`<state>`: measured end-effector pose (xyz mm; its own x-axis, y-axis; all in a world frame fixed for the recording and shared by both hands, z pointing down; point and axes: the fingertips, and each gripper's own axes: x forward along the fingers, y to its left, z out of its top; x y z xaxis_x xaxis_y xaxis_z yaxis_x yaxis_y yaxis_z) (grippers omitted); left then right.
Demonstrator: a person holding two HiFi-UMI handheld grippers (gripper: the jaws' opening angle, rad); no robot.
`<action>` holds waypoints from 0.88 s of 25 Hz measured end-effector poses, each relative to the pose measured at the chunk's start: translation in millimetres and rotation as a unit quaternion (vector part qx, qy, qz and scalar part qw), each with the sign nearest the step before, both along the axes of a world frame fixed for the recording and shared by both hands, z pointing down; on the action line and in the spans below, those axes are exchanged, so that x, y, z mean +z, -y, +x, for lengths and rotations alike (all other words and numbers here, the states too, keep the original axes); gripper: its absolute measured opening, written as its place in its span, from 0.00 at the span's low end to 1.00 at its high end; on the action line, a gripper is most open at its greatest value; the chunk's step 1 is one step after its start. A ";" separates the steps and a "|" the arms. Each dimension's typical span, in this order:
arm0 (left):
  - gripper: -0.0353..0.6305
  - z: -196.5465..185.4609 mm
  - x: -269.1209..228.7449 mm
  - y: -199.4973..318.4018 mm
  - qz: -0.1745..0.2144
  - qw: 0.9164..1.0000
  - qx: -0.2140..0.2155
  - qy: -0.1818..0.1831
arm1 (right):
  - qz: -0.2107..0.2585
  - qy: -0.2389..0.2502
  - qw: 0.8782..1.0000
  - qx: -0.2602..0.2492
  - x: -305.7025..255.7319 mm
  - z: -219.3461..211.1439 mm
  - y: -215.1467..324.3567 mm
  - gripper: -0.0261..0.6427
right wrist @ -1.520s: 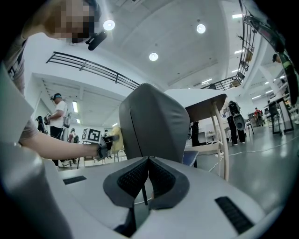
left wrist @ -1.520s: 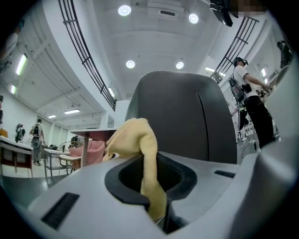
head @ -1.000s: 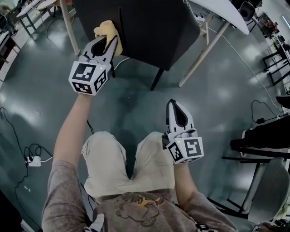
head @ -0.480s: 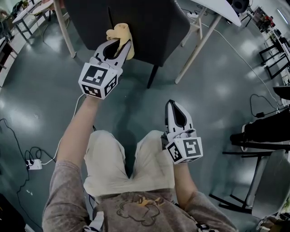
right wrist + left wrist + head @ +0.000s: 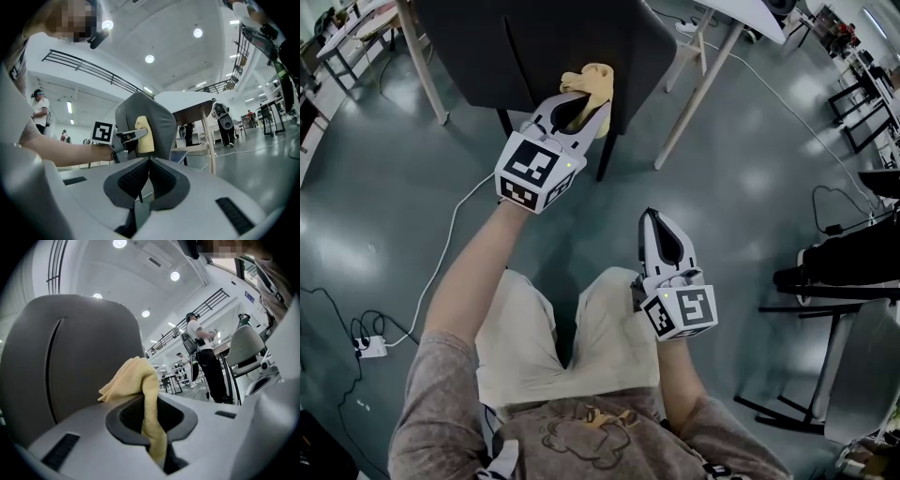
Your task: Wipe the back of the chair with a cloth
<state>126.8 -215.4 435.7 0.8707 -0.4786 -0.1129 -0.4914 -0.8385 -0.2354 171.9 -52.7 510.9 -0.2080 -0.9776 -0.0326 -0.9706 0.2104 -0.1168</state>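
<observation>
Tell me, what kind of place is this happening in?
Most likely a big open lab or workshop hall: a polished grey floor with a power strip and trailing cables, a white table, and a high ceiling with round lights and an upper-level railing.

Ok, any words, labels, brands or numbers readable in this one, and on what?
None can be read.
White marker cubes: black square patterns, no letters.
Small blue wall sign: too small to read.
Grey T-shirt print: a drawing, no legible words.

Grey T-shirt [image 5: 581, 439], beige shorts [image 5: 520, 328], white left gripper [image 5: 579, 105].
</observation>
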 end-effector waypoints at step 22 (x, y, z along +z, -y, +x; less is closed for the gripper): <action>0.13 -167.2 31.2 41.4 -0.020 0.990 -0.137 0.001 | -0.009 0.001 1.000 -0.020 12.3 -19.5 24.1 0.08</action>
